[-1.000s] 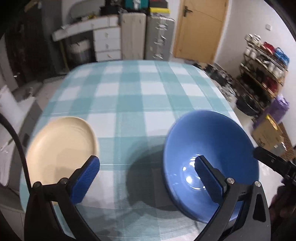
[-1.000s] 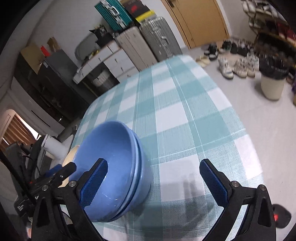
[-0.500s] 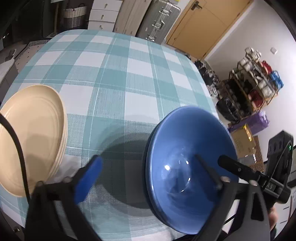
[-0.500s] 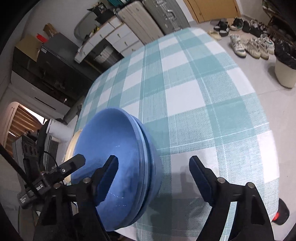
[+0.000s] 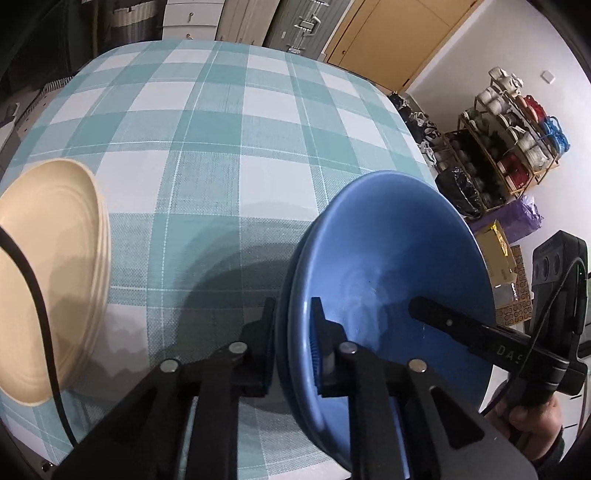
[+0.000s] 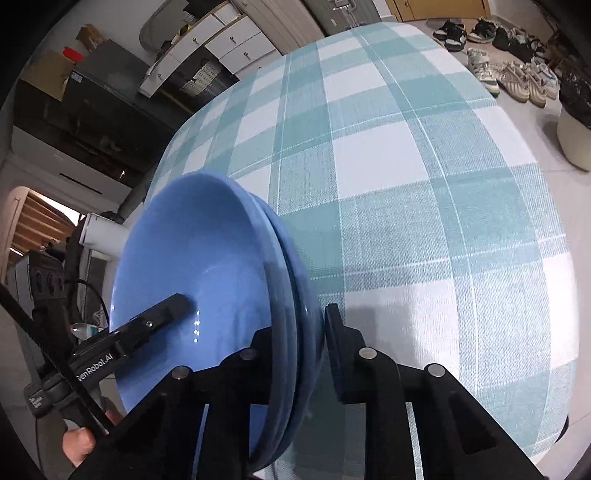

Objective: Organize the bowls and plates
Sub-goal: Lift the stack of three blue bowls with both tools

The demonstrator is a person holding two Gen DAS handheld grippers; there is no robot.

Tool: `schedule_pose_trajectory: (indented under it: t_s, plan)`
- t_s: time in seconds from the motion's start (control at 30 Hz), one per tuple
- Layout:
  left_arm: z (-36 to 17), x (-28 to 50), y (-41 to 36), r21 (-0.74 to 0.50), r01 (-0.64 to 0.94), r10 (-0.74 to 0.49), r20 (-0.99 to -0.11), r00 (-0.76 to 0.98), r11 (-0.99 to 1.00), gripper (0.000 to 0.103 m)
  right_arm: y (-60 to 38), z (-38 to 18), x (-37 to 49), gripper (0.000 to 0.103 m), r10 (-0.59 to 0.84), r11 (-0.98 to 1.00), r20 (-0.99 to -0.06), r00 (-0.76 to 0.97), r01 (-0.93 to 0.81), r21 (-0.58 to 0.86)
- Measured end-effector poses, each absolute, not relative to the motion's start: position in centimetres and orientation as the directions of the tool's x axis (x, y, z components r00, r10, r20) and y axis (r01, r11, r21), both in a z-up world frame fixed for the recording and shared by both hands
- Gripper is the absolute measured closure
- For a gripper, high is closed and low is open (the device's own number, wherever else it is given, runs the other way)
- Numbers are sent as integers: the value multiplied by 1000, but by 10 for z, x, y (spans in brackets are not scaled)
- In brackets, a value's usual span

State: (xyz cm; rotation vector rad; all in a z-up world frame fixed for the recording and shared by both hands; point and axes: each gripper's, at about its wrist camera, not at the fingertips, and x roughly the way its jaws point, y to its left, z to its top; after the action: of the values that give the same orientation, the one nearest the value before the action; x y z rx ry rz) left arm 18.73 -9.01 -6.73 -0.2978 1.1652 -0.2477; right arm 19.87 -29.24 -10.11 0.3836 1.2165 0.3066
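Observation:
Two stacked blue bowls (image 5: 388,258) (image 6: 192,251) stand on the teal checked tablecloth (image 5: 221,147) near its front edge. My left gripper (image 5: 293,314) straddles their left rim, one finger outside and one inside; its jaws are closing and the pads press on the rim. On the opposite rim my right gripper (image 6: 299,325) sits the same way, its jaws closing on the bowl wall. Each view shows the other gripper's inner finger (image 5: 421,308) (image 6: 177,301) inside the top bowl. A stack of cream plates (image 5: 48,266) lies at the left.
The table's right edge drops to the floor, where a shoe rack (image 5: 509,140), a cardboard box (image 5: 495,251), shoes (image 6: 517,74) and a bin (image 6: 576,125) stand. Drawers and suitcases (image 5: 295,22) line the far wall. A hand (image 6: 77,450) holds the left gripper.
Both grippers have come down onto the blue bowls. Their jaws went from wide open to narrow, each now clamped over a rim of the stack.

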Motion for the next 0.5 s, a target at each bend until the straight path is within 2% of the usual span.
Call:
schedule_pose_trajectory:
  t_s: [0.1,0.2,0.5]
  plan:
    - [-65,185,-95,-318,57,-315,-869,381,946,91,-288,-103,200,88,401,909,-859,317,-24,415]
    - [-70,187,-92,-331,47,-325,-873,364,942,91,-289,-104,199,88,403,908,-865,300,-12,419]
    - [-78,189,-95,-340,48,-336,-879,338,939,91,-285,-114,208,84,424,898,-877,227,19,440]
